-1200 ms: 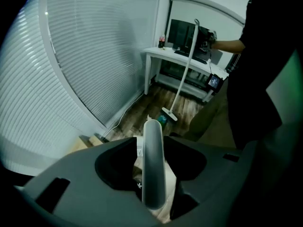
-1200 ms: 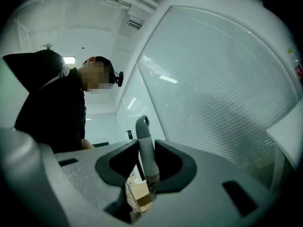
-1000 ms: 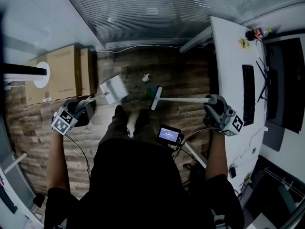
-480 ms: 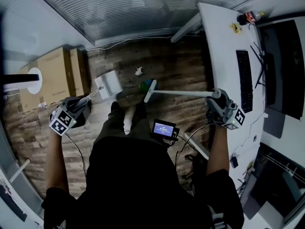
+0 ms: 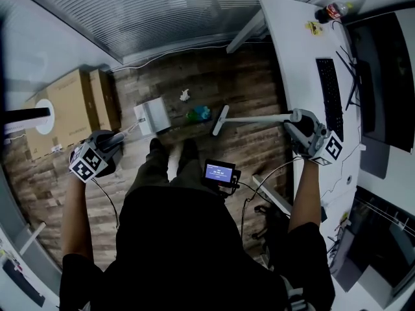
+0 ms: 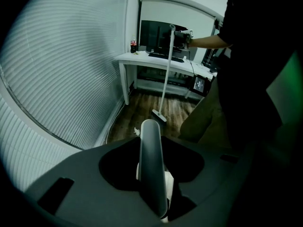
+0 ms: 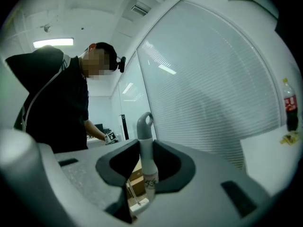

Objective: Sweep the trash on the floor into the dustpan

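In the head view my left gripper [image 5: 117, 140] is shut on the thin handle of a white dustpan [image 5: 150, 116] that rests on the wooden floor. The left gripper view shows that grey handle [image 6: 151, 174] clamped between the jaws. My right gripper [image 5: 295, 118] is shut on the broom pole [image 5: 256, 118], and the broom head [image 5: 220, 120] is on the floor. The pole's grey looped end [image 7: 145, 126] stands up between the right jaws. A crumpled white paper [image 5: 185, 96] and a green-blue scrap [image 5: 199, 113] lie between dustpan and broom head.
Cardboard boxes [image 5: 74, 105] stand left of the dustpan. A white desk [image 5: 285, 50] with a keyboard [image 5: 327, 96] and a bottle [image 5: 334, 10] runs along the right. A blinds-covered glass wall closes the far side. The person's feet [image 5: 172, 153] and a lit screen [image 5: 219, 172] are close below.
The broom head has slid right, from touching the green-blue scrap to a short way off it. The dustpan has edged toward the trash. Both grips are unchanged.
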